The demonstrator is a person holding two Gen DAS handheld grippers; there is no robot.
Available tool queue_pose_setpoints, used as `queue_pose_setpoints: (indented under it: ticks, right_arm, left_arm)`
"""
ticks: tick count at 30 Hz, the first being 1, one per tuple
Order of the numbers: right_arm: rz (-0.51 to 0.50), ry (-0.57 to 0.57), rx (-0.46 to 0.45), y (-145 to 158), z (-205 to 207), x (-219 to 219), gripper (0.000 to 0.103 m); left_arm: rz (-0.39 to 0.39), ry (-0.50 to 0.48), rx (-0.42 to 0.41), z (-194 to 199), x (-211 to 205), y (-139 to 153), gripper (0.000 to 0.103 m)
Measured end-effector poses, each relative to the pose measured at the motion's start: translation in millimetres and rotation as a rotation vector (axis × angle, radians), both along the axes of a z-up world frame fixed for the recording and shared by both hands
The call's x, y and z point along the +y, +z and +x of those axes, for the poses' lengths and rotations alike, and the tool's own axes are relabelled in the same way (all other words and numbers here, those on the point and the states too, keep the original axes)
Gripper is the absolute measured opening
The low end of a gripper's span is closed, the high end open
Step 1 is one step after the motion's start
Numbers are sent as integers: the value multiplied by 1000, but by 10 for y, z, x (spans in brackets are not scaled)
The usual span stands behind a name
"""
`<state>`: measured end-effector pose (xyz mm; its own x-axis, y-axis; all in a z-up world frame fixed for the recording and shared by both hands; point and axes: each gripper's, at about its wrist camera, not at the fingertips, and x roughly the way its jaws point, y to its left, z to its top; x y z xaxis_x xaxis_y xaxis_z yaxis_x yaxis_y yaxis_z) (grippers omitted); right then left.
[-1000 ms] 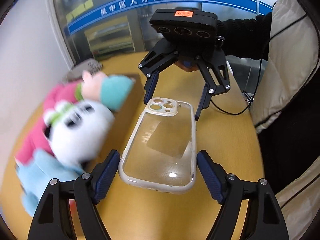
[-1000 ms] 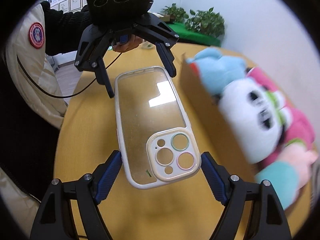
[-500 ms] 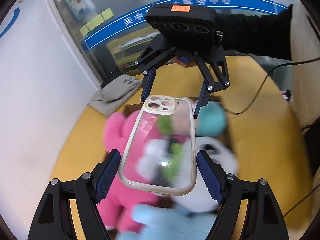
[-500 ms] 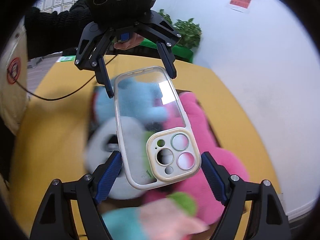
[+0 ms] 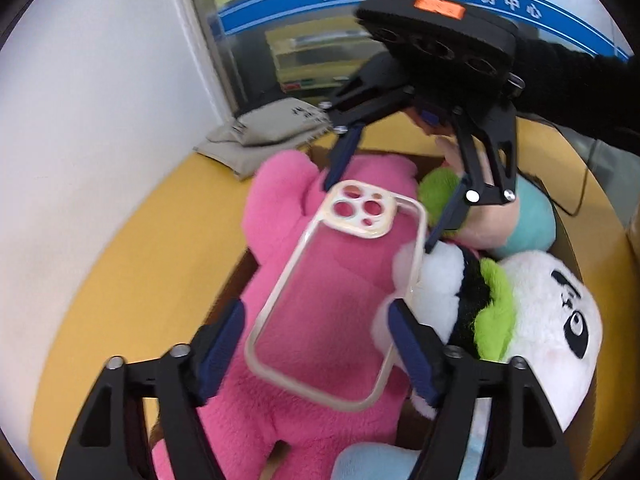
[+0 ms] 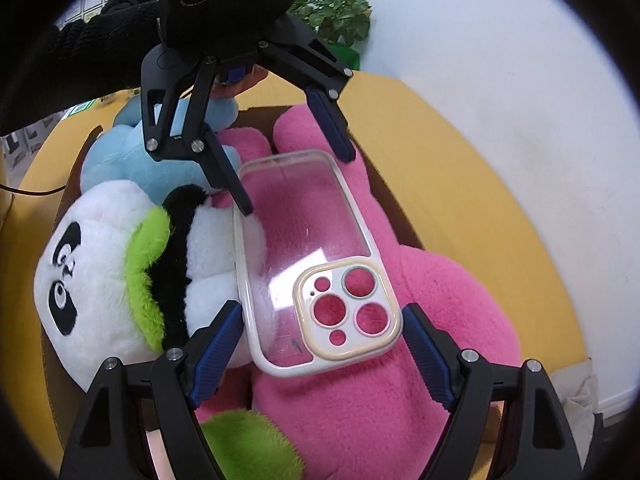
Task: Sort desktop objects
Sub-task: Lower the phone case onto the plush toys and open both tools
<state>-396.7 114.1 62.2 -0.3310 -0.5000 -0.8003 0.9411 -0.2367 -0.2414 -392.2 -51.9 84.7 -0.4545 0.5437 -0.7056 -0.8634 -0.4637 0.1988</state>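
A clear phone case [image 5: 336, 292] with a cream rim and camera block lies on the pink plush toy [image 5: 320, 420] inside a cardboard box [image 5: 240, 276]. My left gripper [image 5: 316, 344] is open, its blue pads on either side of the case's bottom end, not pressing it. My right gripper [image 6: 320, 344] is open around the camera end of the case [image 6: 316, 264]. Each gripper faces the other: the right one shows in the left wrist view [image 5: 384, 204], the left one in the right wrist view [image 6: 296, 180].
The box also holds a white panda plush [image 5: 532, 328] with a green collar, a light blue plush [image 6: 136, 152] and a teal and pink toy [image 5: 520, 220]. The box stands on a yellow table [image 5: 120, 272] by a white wall. A grey folded cloth [image 5: 264, 132] lies at the table's far end.
Both grippers carried the case from above the bare table to over the box and lowered it onto the pink plush. Both now stand open around it.
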Motion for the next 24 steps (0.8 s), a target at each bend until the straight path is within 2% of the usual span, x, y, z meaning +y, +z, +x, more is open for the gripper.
queue_pose_setpoints:
  ticks: [3,6,10,12,14,18,21,24]
  right_arm:
    - [-9,-55,21,174,212,122,82]
    - [-72,-94,30,392,516,330,82]
    - [-158,-191,67,606,1018,655,82]
    - [-194,-258,79,642,1280,832,82]
    - [-218,-355,51,578,1379,1036,82]
    - [-262,-627,-77,241,1584,1350,82]
    - [-296,-745,-145,36,1563,1320,82]
    - [-250,-851,-149,-191,1537,1142,82]
  left_arm:
    - [33,46,53,302,-63,270,88]
    - [59,104,92,733,-139,487,94]
    - [132,195,98,1405,-290,598,101]
    - [180,249,72,1722,-384,535,102]
    - [207,312,49,1978,-459,388,102]
    - [259,451,-45,2339,-682,35,102]
    - [298,550,-93,2423,-770,-202,102]
    - [310,653,-114,2437,-839,-397,101]
